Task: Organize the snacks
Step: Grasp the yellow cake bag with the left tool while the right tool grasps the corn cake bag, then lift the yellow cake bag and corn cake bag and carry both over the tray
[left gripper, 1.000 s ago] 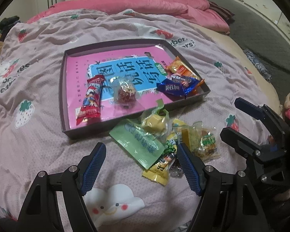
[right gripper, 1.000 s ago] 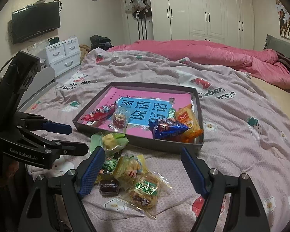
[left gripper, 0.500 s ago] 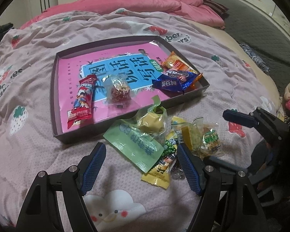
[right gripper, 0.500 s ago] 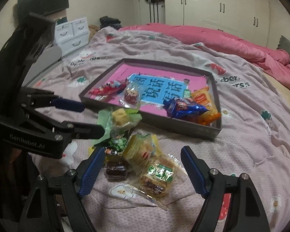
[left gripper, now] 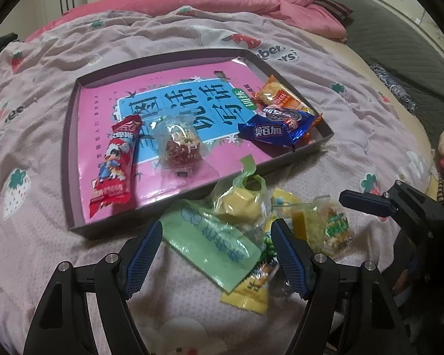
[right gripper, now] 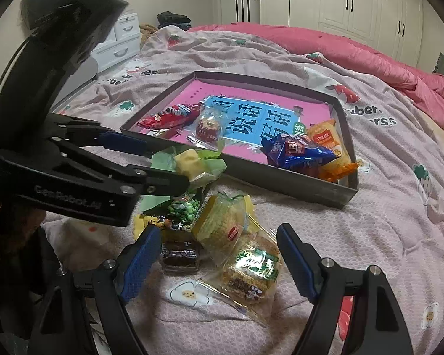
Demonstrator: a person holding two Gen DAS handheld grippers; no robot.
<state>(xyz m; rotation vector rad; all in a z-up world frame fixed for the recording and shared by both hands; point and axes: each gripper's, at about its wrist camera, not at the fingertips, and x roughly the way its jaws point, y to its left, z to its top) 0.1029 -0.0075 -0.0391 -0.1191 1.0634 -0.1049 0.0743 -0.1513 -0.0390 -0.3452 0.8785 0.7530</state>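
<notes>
A dark shallow tray (left gripper: 69, 159) (right gripper: 284, 182) lined with a pink book rests on the bed. In it lie a red snack bar (left gripper: 117, 162) (right gripper: 170, 116), a clear packet of red candy (left gripper: 182, 146), a blue packet (left gripper: 276, 127) (right gripper: 296, 151) and an orange packet (left gripper: 278, 94). Loose snacks are piled in front of the tray. My left gripper (left gripper: 216, 242) (right gripper: 151, 162) hangs open over a green packet (left gripper: 210, 242), near a yellow cake packet (left gripper: 239, 204). My right gripper (right gripper: 219, 245) (left gripper: 367, 204) is open above a round green-labelled cracker (right gripper: 251, 269) and a brown candy (right gripper: 179, 256).
A pink strawberry-print quilt (left gripper: 29, 94) covers the bed, with a pink duvet (right gripper: 355, 47) bunched at the far side. White wardrobes (right gripper: 340, 3) and a white drawer unit (right gripper: 124, 41) stand beyond. A grey headboard (left gripper: 399, 38) runs along the right.
Both grippers have sunk closer to the loose pile, and the snacks look larger in each view. Neither jaw width has changed. No snack has moved.
</notes>
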